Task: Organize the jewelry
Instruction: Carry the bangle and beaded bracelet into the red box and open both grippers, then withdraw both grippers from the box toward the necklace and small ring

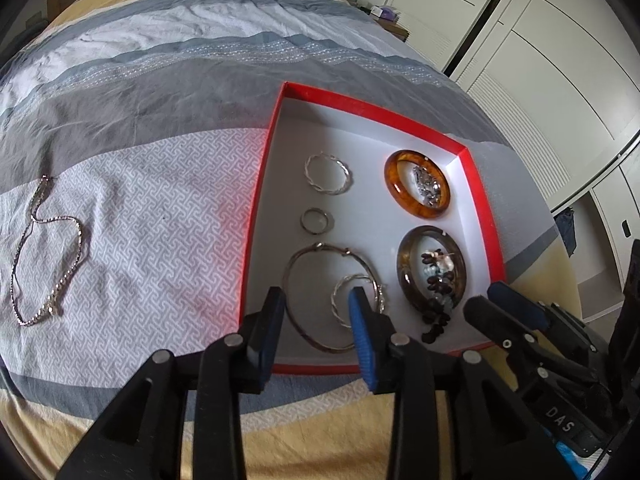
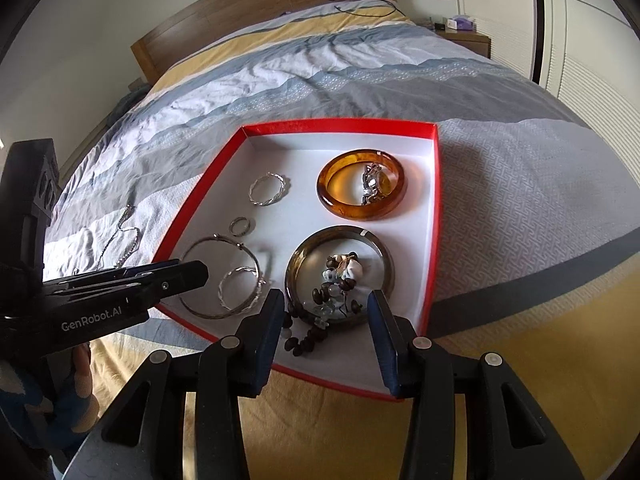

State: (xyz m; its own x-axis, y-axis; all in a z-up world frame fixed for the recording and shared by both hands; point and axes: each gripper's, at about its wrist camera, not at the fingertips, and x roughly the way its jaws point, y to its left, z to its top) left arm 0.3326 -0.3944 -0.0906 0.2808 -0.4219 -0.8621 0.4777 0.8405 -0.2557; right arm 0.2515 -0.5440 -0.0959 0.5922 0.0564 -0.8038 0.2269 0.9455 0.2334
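Note:
A red box [image 1: 256, 216] with a white floor lies on the bed. In it are an amber bangle [image 1: 393, 184], a dark bangle [image 1: 403, 270] with a beaded bracelet [image 1: 434, 316] spilling over it, a large thin silver bangle [image 1: 320, 246], two twisted hoops [image 1: 347, 175] and a small ring [image 1: 317, 221]. My left gripper [image 1: 316, 296] hangs open over the large bangle, pads touching nothing. My right gripper [image 2: 326, 300] stands open above the dark bangle [image 2: 386, 264] and the beads [image 2: 308, 340], gripping nothing. A silver necklace [image 1: 48, 252] lies on the cover, left of the box.
The striped bedcover [image 2: 520, 200] spreads around the box [image 2: 340, 122]. A wooden headboard [image 2: 260, 4] stands at the far end, white wardrobe doors [image 1: 540, 80] to the right. A person's gloved hand [image 2: 76, 400] holds the left gripper [image 2: 192, 272].

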